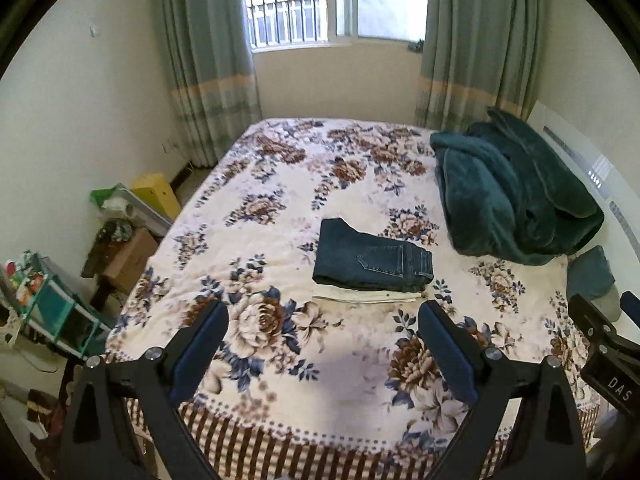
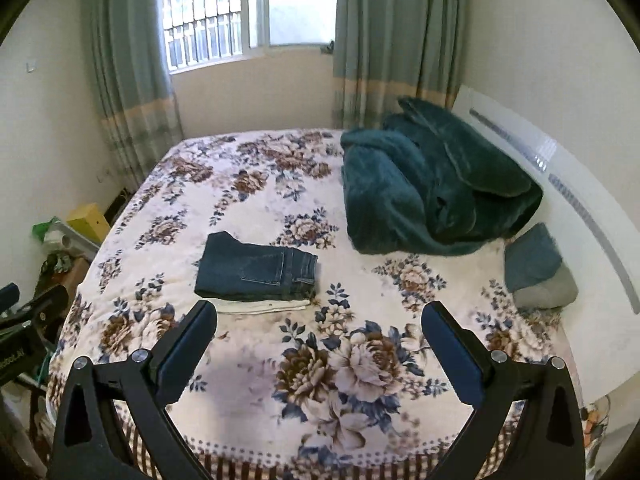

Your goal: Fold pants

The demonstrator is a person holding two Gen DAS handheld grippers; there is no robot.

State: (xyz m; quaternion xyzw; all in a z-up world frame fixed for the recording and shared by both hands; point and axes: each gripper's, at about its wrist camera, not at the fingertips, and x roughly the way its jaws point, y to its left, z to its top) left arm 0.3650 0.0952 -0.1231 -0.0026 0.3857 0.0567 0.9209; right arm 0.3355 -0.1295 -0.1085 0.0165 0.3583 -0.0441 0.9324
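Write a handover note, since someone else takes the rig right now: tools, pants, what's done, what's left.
Left tool: open, empty, above the near edge of the bed.
Right tool: open, empty, beside it.
Jeans: folded, lying on top of folded white pants mid-bed.
Done: both pairs look folded and stacked.
Left: no other pants in view; perhaps square the stack.
Teal blanket near the headboard is not part of the job.

white garment: mostly hidden under folded jeans, type unclear | right claw: cut by right edge in left view | boxes left of bed: contents too small to tell
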